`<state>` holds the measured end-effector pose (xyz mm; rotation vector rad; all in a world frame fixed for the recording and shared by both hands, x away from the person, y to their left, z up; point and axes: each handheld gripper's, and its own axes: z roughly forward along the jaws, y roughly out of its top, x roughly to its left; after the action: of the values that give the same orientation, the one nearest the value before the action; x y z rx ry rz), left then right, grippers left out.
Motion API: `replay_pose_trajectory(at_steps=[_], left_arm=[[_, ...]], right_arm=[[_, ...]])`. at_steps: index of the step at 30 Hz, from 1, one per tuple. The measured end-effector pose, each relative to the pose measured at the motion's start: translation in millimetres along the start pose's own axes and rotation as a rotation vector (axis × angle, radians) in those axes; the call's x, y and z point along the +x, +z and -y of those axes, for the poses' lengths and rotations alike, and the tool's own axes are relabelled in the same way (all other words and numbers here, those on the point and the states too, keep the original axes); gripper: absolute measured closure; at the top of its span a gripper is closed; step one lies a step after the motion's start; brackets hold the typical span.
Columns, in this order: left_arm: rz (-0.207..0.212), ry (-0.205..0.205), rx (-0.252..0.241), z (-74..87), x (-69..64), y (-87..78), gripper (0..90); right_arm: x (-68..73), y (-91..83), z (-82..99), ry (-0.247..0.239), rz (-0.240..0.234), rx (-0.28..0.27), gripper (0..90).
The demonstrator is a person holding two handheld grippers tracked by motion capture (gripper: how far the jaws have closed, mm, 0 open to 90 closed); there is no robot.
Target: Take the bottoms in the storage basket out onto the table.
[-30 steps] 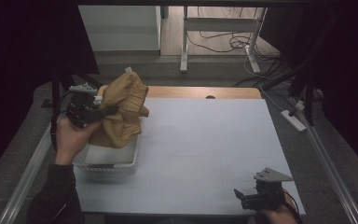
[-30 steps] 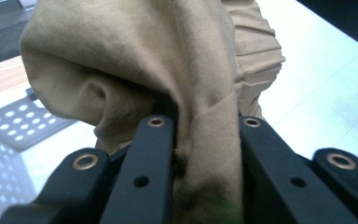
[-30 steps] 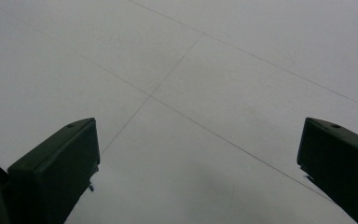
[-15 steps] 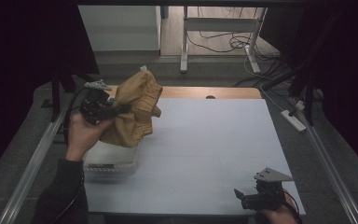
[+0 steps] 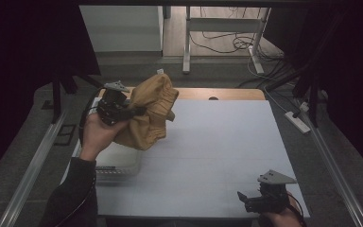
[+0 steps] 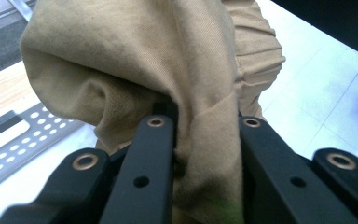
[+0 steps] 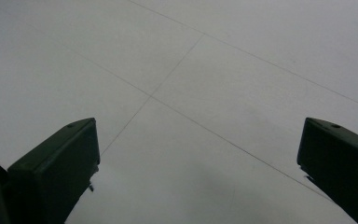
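Note:
A mustard-tan garment hangs bunched in the air above the table's left side, over the edge of a clear plastic bin. My left gripper is shut on a fold of it. In the left gripper view the cloth is pinched between the two black jaws, with my left gripper closed on the fold and the rest draping beyond. My right gripper rests near the table's front right corner, held by a hand. Its jaws stand wide apart over bare white tabletop in the right gripper view, my right gripper holding nothing.
The white table has a wooden strip along its far edge. A power strip lies off the right side. Metal rails flank the table. A desk frame and cables stand on the floor behind.
The left hand has carried the garment rightward and slightly up, from over the bin towards the table's middle. The right gripper has stayed put.

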<state>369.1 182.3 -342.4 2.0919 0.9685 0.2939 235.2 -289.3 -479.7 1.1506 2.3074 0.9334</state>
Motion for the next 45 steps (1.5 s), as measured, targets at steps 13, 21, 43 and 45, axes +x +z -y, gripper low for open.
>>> replay_pose_trajectory(at_steps=[13, 21, 43, 45], left_arm=[[0.041, 0.022, 0.019, -12.4, -8.8, 25.6, 82.2], [0.058, 0.042, 0.038, -17.9, -15.9, 42.7, 82.2], [0.111, 0.07, 0.117, -24.0, -34.6, 105.4, 82.1], [0.117, 0.065, 0.123, -23.3, -35.8, 111.5, 82.1]], right_arm=[[0.3, -0.1, 0.0, -0.002, -0.002, 0.0, 0.0], [0.4, 0.1, 0.0, -0.002, -0.002, -0.001, 0.0], [1.2, 0.2, 0.0, -0.011, -0.003, 0.004, 0.0], [1.2, 0.3, 0.0, -0.011, -0.004, 0.005, 0.0]])
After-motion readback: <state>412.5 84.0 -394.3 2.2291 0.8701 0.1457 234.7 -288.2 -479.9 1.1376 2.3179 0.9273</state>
